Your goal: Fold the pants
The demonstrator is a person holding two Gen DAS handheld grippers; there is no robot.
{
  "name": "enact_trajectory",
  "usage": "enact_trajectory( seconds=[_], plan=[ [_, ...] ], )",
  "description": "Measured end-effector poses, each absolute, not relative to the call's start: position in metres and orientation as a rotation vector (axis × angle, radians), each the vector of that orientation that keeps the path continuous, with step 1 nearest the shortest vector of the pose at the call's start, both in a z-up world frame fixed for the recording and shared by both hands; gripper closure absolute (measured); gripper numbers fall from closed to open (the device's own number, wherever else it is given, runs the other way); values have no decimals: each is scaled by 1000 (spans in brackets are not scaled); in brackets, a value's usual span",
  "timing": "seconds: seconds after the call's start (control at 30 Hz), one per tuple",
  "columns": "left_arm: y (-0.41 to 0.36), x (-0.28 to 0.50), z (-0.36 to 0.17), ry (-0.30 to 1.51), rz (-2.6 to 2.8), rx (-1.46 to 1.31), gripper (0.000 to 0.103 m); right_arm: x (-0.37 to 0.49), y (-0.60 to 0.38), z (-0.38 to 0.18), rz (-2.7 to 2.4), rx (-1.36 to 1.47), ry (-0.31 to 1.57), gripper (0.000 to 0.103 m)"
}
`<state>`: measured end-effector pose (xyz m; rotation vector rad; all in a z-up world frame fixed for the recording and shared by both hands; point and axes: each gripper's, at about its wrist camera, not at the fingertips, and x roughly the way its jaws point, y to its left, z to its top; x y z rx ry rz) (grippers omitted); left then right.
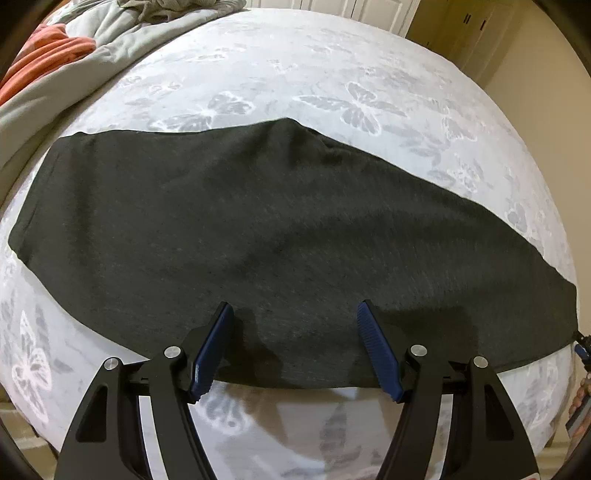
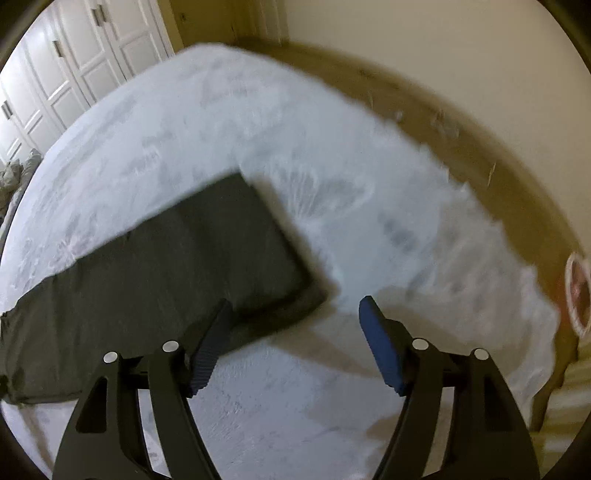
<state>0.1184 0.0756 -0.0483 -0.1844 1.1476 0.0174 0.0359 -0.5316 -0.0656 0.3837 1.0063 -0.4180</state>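
The pants (image 1: 280, 236) lie flat on the bed (image 1: 295, 74), dark grey, already doubled leg over leg into one long strip that runs across in front of the left gripper (image 1: 295, 310). Their near edge passes just under that gripper's blue fingertips (image 1: 369, 321), which stand wide apart and hold nothing. The right gripper (image 2: 293, 306) hangs over the leg end of the strip: the hem corner lies between its fingers and a little ahead, with the left finger over cloth and the right finger over bare sheet. Its fingers are also spread and empty. This view is smeared, so whether either tip touches the cloth cannot be told.

The lengthwise fold looks finished, and the step in hand seems to be the crosswise fold. The next move likely calls for the right gripper to drop onto the hem, pinch both layers together and carry them over toward the waist end, while the left gripper pins or grips the near edge so the strip does not slide. A grey blanket (image 1: 110, 33) and an orange cloth (image 1: 48, 55) are bunched far ahead to the left.
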Motion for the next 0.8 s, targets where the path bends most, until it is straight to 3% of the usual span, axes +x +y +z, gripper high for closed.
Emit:
enact_trajectory(
  seconds=[0.07, 0.13, 0.17, 0.23, 0.27, 0.5, 0.7, 0.8],
  plan=[
    [70, 117, -47, 1145, 11, -170, 36, 36, -530, -70, -423, 419, 998, 26],
    [67, 117, -46, 1139, -2, -167, 35, 40, -530, -68, -421, 471, 963, 27],
    [66, 117, -46, 1137, -3, -164, 33, 41, -532, -67, -420, 488, 947, 43],
    [66, 117, -46, 1138, -1, -162, 32, 49, -532, -68, -403, 543, 907, 63],
    [66, 117, -47, 1143, -3, -160, 32, 54, -532, -69, -412, 550, 912, 93],
    [83, 112, -44, 1132, 5, -179, 32, 41, -510, 2, -282, 623, 675, 94],
    [108, 106, -42, 1123, 36, -195, 32, 37, -472, 26, -149, 672, 620, 94],
    [116, 103, -41, 1120, 48, -203, 32, 47, -414, 59, -3, 568, 564, 94]
  ],
)
